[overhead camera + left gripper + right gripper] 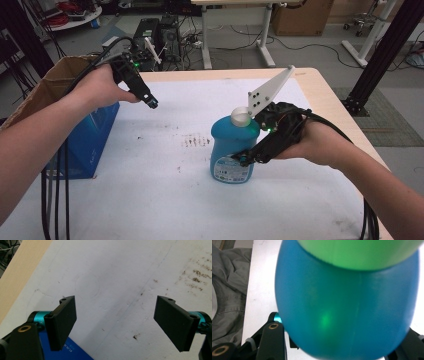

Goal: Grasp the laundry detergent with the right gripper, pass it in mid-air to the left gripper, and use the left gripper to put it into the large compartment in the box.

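Note:
A blue bottle (232, 150) with a pale cap (240, 116) stands upright on the white table sheet (150, 190), right of centre. My right gripper (245, 159) comes in from the right and is shut on the bottle's body about halfway up. In the right gripper view the blue bottle (347, 315) bulges between the two jaws, its cap (362, 252) tinted green at the top. My left gripper (150, 103) hangs in the air at the back left, well apart from the bottle. It stands open (116, 322) over bare sheet, nothing between its fingers (62, 322).
An open carton with blue sides (95, 140) stands at the table's left edge, its corner (70, 350) just below my left gripper. Brown stains (196, 141) mark the sheet near the bottle. Grey cloth (227, 290) lies past the table edge. Cables (55, 200) hang at the left.

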Demonstrator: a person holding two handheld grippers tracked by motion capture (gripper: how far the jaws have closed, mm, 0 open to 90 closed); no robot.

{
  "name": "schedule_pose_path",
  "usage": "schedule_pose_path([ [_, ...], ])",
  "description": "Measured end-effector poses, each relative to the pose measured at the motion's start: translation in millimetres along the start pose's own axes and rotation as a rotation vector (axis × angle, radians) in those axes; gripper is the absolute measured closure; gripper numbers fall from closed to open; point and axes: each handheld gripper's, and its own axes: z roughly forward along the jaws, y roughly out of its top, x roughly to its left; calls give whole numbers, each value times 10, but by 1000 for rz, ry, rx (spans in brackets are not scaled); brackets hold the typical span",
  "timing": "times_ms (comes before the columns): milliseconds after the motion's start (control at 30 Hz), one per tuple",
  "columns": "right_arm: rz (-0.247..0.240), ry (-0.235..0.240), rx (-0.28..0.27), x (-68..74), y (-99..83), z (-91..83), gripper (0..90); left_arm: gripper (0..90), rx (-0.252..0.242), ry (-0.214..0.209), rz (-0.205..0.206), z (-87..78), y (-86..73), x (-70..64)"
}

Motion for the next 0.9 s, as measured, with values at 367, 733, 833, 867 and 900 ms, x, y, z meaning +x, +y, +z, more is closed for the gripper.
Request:
schedule_pose_path([
  [367,29,6,-25,-68,73,-61,463,185,-55,-109,101,-170,20,-102],
  [733,26,22,-35,-267,470,-236,463,185,-282,-231,187,-846,183,-278],
  [833,12,26,-23,-304,590,-252,463,185,-320,-260,248,-1072,259,-354],
  [867,6,25,-22,-314,627,-254,463,185,-333,-272,268,-1144,284,-377],
  [900,2,25,-19,-323,664,-255,464,185,-346,-285,282,-1214,310,-401],
])
